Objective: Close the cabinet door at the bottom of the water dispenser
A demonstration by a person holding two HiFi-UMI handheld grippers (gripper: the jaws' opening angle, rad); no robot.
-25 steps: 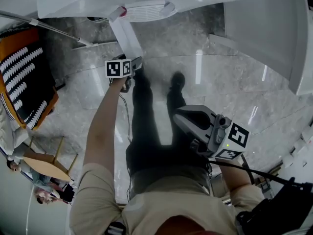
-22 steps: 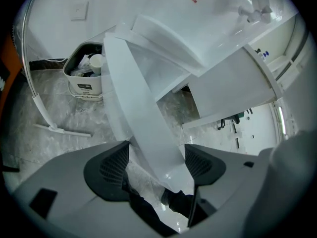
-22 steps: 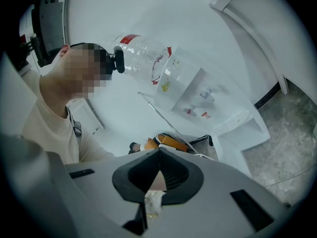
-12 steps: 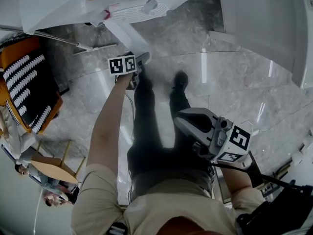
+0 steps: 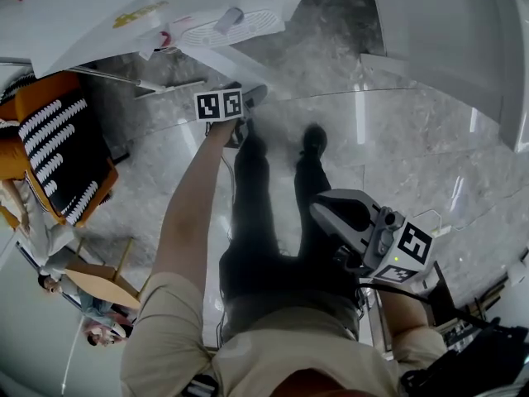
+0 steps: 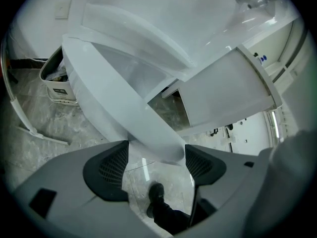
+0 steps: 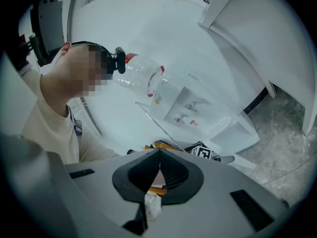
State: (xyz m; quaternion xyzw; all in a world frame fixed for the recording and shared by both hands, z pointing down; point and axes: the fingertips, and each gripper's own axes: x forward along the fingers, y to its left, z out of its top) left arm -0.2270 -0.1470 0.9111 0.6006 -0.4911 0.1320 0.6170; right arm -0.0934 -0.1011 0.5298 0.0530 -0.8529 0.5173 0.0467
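Observation:
The white water dispenser [image 5: 165, 7] stands at the top of the head view, its bottom cabinet door [image 5: 240, 63] swung out over the marble floor. My left gripper [image 5: 248, 98] reaches forward to the door's free edge. In the left gripper view the door [image 6: 114, 88] runs down from the upper left and ends between the jaws of the left gripper [image 6: 156, 157], which are open with the pads on either side of the edge. My right gripper [image 5: 331, 209] hangs by my right hip, away from the dispenser. The right gripper view shows the right gripper [image 7: 158, 170] shut with nothing in it, and the dispenser [image 7: 193, 108] with its bottle [image 7: 141, 76] beyond.
An orange and black seat [image 5: 58, 147] is at the left, with a wooden stool [image 5: 91, 275] and people below it. A white bin [image 6: 57, 81] stands beside the dispenser. A large white cabinet [image 5: 446, 40] fills the upper right. My shoes [image 5: 312, 139] are on the glossy floor.
My left gripper has moved slightly right and toward the dispenser while staying at the door's edge. The head view has shifted. The right gripper has hardly moved.

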